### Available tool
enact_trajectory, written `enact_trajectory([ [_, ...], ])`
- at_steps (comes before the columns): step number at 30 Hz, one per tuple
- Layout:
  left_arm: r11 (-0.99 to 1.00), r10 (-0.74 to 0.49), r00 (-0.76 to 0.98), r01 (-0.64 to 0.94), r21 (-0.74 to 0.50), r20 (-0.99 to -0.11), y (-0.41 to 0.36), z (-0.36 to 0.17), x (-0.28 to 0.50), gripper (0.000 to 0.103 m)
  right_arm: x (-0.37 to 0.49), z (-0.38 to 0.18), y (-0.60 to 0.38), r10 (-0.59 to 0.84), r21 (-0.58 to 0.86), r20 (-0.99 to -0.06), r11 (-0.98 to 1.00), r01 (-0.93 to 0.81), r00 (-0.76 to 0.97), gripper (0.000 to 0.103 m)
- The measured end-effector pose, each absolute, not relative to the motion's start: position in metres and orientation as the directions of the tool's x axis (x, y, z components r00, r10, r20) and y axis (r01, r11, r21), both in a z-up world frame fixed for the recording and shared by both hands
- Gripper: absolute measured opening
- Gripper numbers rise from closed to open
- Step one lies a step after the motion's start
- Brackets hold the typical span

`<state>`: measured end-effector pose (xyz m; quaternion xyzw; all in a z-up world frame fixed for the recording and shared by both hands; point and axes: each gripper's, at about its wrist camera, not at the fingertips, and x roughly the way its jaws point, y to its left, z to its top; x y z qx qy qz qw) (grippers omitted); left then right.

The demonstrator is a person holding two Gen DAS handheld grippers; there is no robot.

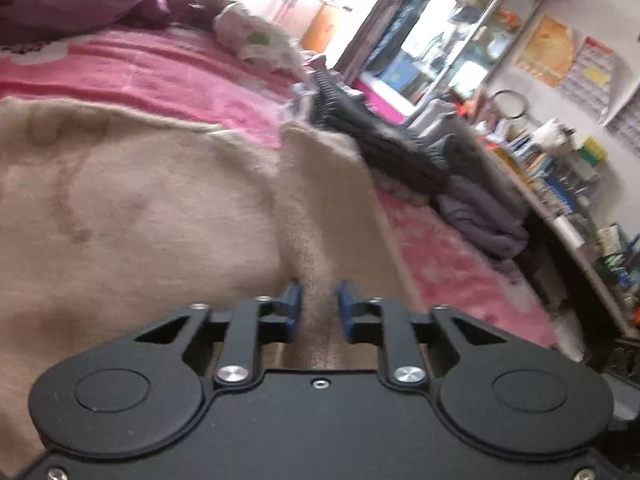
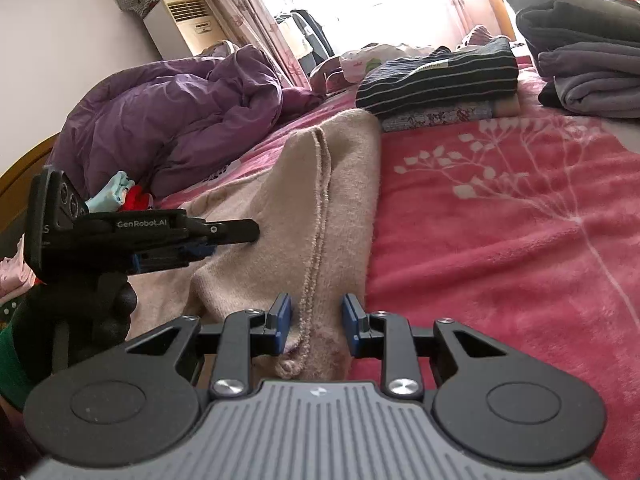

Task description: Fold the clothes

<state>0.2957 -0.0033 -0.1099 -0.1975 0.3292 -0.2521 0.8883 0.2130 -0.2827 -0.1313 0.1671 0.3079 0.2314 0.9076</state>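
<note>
A beige knit sweater [image 1: 160,208] lies spread on the pink bed blanket [image 1: 168,76]. Its sleeve is folded over the body and runs away from me in the right wrist view [image 2: 320,184]. My left gripper [image 1: 319,304] hovers over the sleeve with a narrow gap between its blue pads, and fabric shows between them. It also shows from the side in the right wrist view [image 2: 224,236]. My right gripper [image 2: 316,320] is open, its pads either side of the sleeve's cuff end and seam.
A stack of folded striped clothes [image 2: 436,76] and a pile of folded grey clothes [image 2: 588,60] lie at the far end of the blanket [image 2: 520,220]. A purple duvet [image 2: 168,108] is heaped on the left. Cluttered shelves [image 1: 552,168] stand beside the bed.
</note>
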Motion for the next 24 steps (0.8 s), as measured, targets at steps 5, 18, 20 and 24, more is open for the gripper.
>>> enact_trajectory([
  [5, 0.778, -0.599, 0.651, 0.334, -0.533, -0.466, -0.014, -0.107, 0.301, 0.014, 0.209, -0.128, -0.287, 0.533, 0.441, -0.483, 0.833, -0.333, 0.694, 0.030],
  [18, 0.716, -0.642, 0.623, 0.276, -0.641, -0.448, -0.010, -0.116, 0.302, 0.014, 0.201, -0.119, -0.285, 0.512, 0.387, -0.444, 0.850, -0.358, 0.735, 0.030],
  [20, 0.797, -0.571, 0.625, 0.265, -0.543, -0.533, -0.016, -0.121, 0.307, 0.015, 0.196, -0.115, -0.279, 0.513, 0.348, -0.417, 0.853, -0.390, 0.750, 0.030],
  [24, 0.855, -0.503, 0.662, 0.287, -0.432, -0.556, -0.022, -0.108, 0.306, 0.028, 0.191, -0.115, -0.261, 0.515, 0.267, -0.426, 0.857, -0.441, 0.744, 0.030],
])
